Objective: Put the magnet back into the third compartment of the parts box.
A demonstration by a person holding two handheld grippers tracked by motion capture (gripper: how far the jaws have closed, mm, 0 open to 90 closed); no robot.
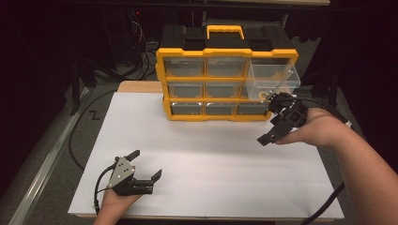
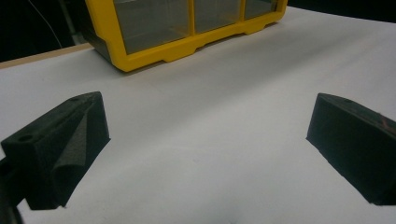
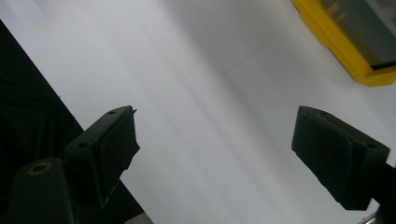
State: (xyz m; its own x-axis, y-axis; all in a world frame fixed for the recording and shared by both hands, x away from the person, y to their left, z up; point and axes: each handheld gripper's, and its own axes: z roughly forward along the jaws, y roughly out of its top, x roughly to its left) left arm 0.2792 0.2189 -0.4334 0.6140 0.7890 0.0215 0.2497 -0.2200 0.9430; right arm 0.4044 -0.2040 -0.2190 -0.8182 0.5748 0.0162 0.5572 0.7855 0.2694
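White paper covers the table [image 1: 202, 154]. My right tool [image 1: 277, 123], jaws apart and empty, hangs beside the pulled-out clear drawer [image 1: 274, 77] at the organizer's [image 1: 225, 84] right (small yellowish item inside, unclear). I'd push the drawer squarely. My left tool [image 1: 141, 171] rests released, idle.

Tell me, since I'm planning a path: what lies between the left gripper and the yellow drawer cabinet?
Just bare white table sheet, as the high view shows, between the left gripper and the yellow drawer cabinet.
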